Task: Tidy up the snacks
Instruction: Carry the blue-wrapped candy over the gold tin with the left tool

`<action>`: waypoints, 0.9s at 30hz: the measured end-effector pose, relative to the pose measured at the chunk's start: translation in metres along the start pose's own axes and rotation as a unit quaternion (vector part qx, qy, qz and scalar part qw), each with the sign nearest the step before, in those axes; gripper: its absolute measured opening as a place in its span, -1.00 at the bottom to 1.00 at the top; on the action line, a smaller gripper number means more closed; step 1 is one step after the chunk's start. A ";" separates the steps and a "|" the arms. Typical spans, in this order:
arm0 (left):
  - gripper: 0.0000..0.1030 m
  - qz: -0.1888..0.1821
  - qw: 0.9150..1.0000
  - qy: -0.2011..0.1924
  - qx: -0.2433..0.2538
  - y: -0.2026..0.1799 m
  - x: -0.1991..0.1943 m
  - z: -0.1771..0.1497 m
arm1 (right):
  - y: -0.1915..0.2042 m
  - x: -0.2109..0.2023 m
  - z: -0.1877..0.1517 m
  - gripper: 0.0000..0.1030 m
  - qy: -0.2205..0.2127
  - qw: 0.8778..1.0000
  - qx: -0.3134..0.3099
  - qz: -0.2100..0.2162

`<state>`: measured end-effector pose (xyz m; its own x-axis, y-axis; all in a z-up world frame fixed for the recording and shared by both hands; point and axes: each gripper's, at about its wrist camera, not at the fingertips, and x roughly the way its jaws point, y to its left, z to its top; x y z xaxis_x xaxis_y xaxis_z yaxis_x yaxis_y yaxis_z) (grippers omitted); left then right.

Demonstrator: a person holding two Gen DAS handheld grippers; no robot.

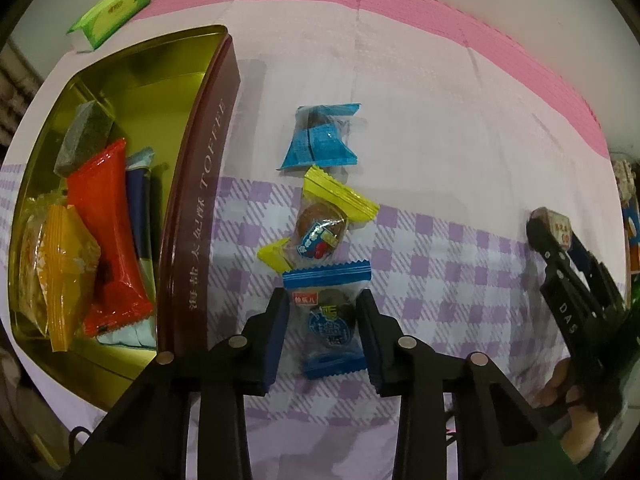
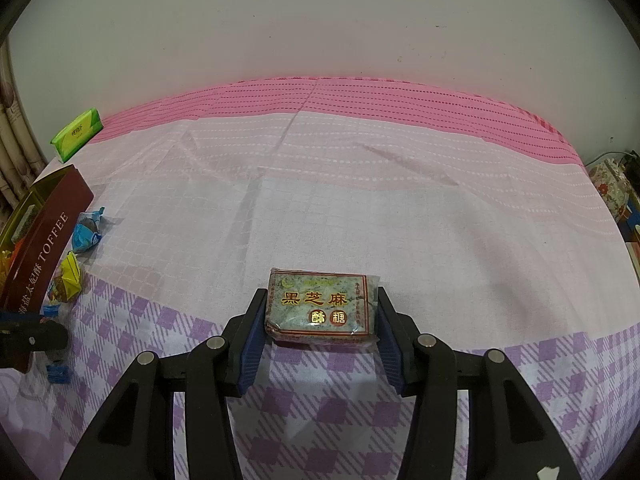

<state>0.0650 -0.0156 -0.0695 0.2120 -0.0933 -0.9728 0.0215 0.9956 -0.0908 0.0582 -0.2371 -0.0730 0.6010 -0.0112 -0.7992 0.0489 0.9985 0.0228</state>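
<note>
Pads of the left tool (image 1: 324,320) sit on either side of a blue-ended sweet (image 1: 330,320), pressed to its clear wrapper, so the tool is clamped on it while it lies on the cloth (image 1: 440,160). Just beyond the tips lies a yellow sweet (image 1: 318,224), its corner touching the blue one, and further out a blue packet (image 1: 320,138). To the tool's left stands the toffee tin (image 1: 200,184), open, already holding a red pack (image 1: 108,232), an orange pack (image 1: 60,264) and a grey-green bar (image 1: 82,138). Beyond the tin lies a green box (image 1: 110,10).

The right tool (image 2: 322,312) is closed on a sesame bar (image 2: 320,306), which looks lifted slightly off the cloth, well apart from the tin.

The step in hand appears to be picking up loose sweets for the tin. Next, the left tool likely needs a straight lift, clear of the yellow sweet so it is not dragged along, then a move left over the tin's wall before releasing. The thin wrapper may slip or crumple.
</note>
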 end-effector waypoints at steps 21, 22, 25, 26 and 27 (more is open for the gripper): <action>-0.47 -0.003 0.999 -0.020 0.044 -0.007 -0.022 -0.009 | 0.000 0.000 0.000 -0.06 0.000 1.000 0.000 0.000; -0.47 -0.005 0.999 -0.021 0.045 -0.007 -0.024 -0.007 | 0.000 0.000 0.000 -0.06 0.000 1.000 0.000 0.000; -0.47 -0.011 0.998 -0.033 0.050 -0.002 -0.037 -0.003 | 0.000 0.000 0.000 -0.06 0.000 1.000 0.000 0.000; -0.47 -0.010 0.998 -0.039 0.051 0.000 -0.042 -0.001 | 0.000 0.000 0.000 -0.06 0.000 1.000 0.000 0.000; -0.47 -0.007 0.997 -0.049 0.053 0.002 -0.049 0.000 | 0.000 0.000 0.000 -0.06 0.000 1.000 0.000 0.000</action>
<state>0.0552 -0.0086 -0.0222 0.3045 -0.1122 -0.9459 0.1269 0.9890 -0.0764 0.0581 -0.2376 -0.0734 0.6014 -0.0109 -0.7989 0.0486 0.9986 0.0230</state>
